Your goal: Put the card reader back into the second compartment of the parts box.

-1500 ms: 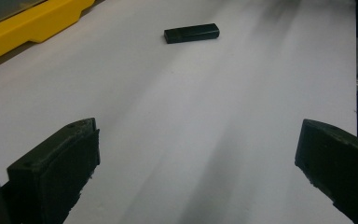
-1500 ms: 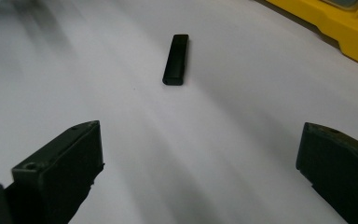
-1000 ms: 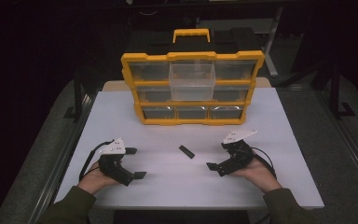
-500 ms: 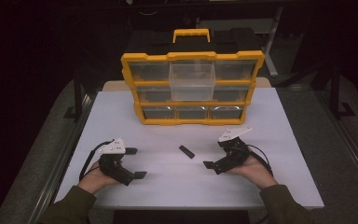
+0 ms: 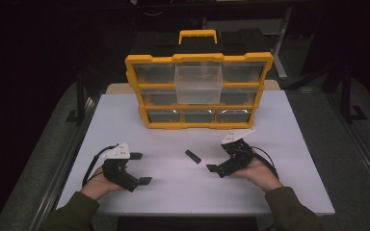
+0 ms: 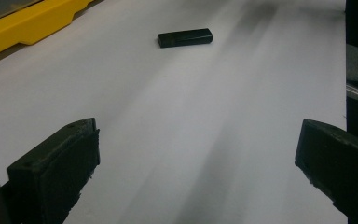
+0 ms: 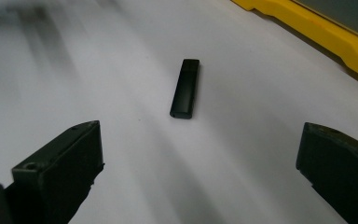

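1. Your right gripper has shifted toward the small black stick since a second ago, while your left gripper stays where it was and the stick has not moved.
2. Take the yellow organizer as your landmark: it stands upright at the far side of the white table, with its handle on top and one clear drawer pulled out of the upper row toward you.
3. You find the stick lying flat on the bare table in front of the organizer, below its middle column and well apart from its yellow base.
4. Your right gripper sits nearer you than the organizer's right half, just beside the stick without touching it. Its jaws are spread wide with nothing between them; in the right gripper view the stick lies ahead between the two black pads, and the organizer's yellow edge runs along the upper right.
5. Your left gripper rests in front of the organizer's left half, farther from the stick than the right one. Its jaws are likewise released and empty; in the left gripper view the stick lies far ahead, with the yellow base at upper left.
6. Both of your hands rest low on the table near its front edge, your sleeves entering from below.
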Demonstrator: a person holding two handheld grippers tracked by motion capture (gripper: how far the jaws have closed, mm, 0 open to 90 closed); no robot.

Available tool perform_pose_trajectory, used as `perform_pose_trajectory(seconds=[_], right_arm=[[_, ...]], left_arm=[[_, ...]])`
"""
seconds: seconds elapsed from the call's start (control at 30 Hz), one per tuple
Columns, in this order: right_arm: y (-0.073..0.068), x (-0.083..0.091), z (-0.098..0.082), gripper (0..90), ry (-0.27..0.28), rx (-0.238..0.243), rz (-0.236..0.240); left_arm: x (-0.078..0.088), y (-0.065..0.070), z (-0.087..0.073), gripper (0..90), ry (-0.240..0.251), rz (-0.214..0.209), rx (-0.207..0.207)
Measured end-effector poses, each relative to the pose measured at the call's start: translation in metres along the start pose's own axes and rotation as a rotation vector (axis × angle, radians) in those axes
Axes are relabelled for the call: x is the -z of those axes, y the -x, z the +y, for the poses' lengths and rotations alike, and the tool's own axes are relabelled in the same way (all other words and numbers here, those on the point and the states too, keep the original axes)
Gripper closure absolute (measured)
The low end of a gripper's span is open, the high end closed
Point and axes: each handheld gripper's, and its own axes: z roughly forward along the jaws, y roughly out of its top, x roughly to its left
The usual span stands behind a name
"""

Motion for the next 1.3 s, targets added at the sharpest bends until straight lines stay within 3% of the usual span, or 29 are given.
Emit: perform_pose_trajectory(seconds=[1.3], right_arm=[[0.000, -0.020, 0.030, 0.0, -0.007, 0.026, 0.027]], left_arm=[[0.000, 0.000, 0.000, 0.0, 0.000, -0.009, 0.002]])
